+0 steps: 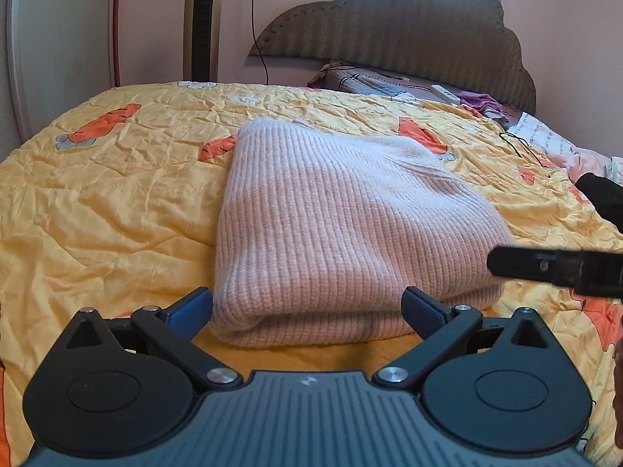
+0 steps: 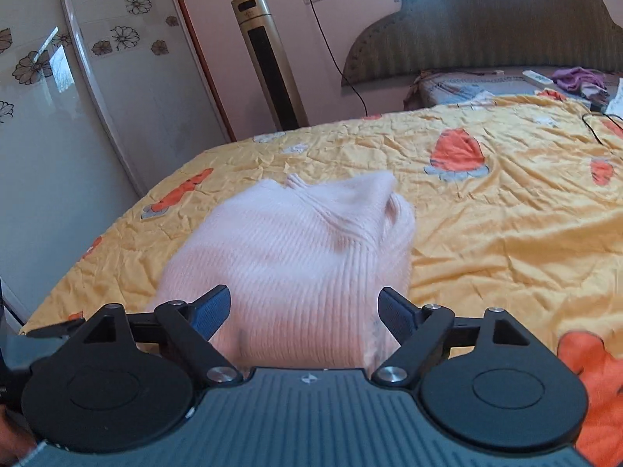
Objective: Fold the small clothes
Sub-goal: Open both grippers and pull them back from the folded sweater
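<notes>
A pale pink ribbed knit sweater (image 1: 342, 225) lies folded in a thick rectangle on the yellow carrot-print quilt (image 1: 109, 194). My left gripper (image 1: 307, 307) stands open at its near folded edge, the blue pads (image 1: 190, 311) wide apart on either side of that edge and not pressing it. In the right wrist view the sweater (image 2: 296, 249) looks blurred, its collar end bunched at the far right. My right gripper (image 2: 303, 307) is open above its near part, nothing pinched. A black finger of the right gripper (image 1: 553, 268) shows beside the sweater's right side.
The quilt (image 2: 506, 233) covers a bed with a padded headboard (image 1: 409, 27). At the head lie a pillow, a white remote (image 1: 446, 93), purple cloth (image 1: 483, 103) and a black cable (image 1: 521, 148). A tower fan (image 2: 268, 58) and a wardrobe door (image 2: 78, 97) stand left.
</notes>
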{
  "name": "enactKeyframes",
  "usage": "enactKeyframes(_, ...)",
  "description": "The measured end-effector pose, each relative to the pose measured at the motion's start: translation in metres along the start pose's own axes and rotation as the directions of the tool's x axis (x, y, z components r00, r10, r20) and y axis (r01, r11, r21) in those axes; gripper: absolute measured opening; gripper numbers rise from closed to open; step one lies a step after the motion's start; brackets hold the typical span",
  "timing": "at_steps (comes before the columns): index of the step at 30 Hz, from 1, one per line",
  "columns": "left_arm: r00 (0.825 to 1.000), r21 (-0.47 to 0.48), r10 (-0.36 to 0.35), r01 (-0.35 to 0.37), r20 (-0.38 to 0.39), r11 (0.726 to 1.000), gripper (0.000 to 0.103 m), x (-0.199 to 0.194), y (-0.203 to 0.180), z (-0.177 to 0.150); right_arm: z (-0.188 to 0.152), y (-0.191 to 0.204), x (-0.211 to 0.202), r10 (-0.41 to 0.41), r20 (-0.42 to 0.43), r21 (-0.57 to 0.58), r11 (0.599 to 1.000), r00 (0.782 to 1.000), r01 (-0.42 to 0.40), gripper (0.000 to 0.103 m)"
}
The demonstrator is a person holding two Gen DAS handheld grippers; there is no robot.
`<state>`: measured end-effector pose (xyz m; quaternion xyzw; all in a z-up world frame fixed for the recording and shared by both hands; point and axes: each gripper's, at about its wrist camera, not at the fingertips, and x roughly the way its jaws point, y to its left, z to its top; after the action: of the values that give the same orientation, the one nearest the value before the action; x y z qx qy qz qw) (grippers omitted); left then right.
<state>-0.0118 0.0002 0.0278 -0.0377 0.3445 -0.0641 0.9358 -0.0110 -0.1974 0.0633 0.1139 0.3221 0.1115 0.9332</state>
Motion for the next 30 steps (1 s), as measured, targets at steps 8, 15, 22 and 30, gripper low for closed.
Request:
enactKeyframes(8,0.999,0.018,0.045,-0.045,0.002,0.999,0.103,-0.009,0.007,-0.039,-0.062,-0.008,0.002,-0.098,-0.113,0.039,0.994,0.989,0.103,0.088)
enactKeyframes(15,0.997,-0.037,0.072,-0.072,-0.003,0.997,0.103,-0.002,0.019,-0.049,-0.084,0.016,0.012,-0.202,-0.047,-0.083,0.977,0.978,0.198,0.102)
enactKeyframes(22,0.998,-0.006,0.062,-0.062,-0.01,0.998,0.103,-0.003,0.016,-0.051,-0.086,0.024,0.02,-0.263,-0.057,-0.165,0.954,0.963,0.251,0.102)
enactKeyframes(30,0.997,0.02,0.068,-0.068,-0.02,0.998,0.103,-0.004,0.014,-0.053,-0.087,0.026,0.019,-0.267,-0.056,-0.164,0.953,0.962,0.255,0.102)
